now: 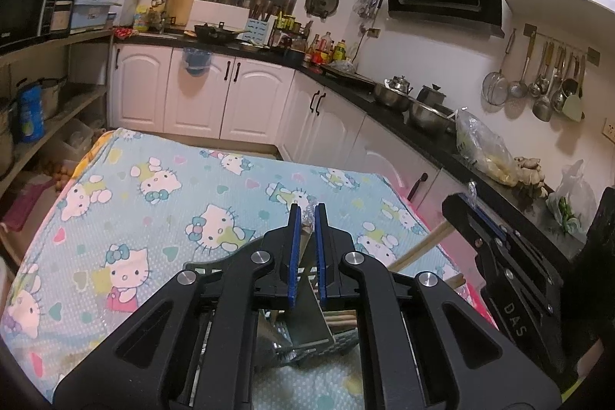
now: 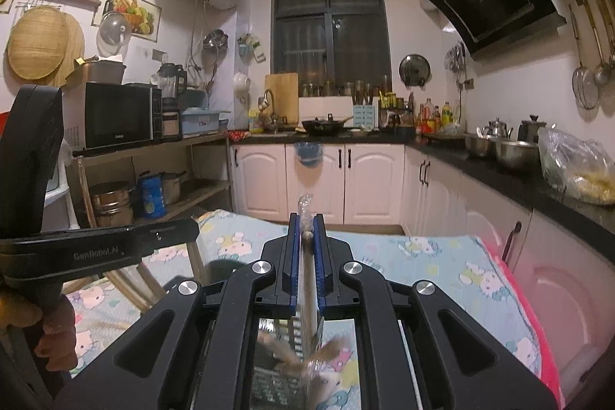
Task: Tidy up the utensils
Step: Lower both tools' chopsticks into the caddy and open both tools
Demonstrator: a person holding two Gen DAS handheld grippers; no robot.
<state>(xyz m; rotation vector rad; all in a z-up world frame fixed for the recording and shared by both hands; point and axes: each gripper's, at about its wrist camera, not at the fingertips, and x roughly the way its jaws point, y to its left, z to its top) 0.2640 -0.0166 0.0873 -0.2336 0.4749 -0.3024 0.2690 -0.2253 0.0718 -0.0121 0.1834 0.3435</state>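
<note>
Below, metal rack [image 1: 307,329], wooden utensils [image 1: 415,248] inside

Both tools share one build: the left gripper [image 1: 306,214] and right gripper [image 2: 306,223] have matte black plastic frames, blue ribbed pads [image 1: 295,241] lining slim black fingers, and round silver screw heads at the linkage pivots. One side plate reads "DAS", another "GenRobot.AI". The person's hand [image 2: 57,337] shows dark-painted nails.
</note>
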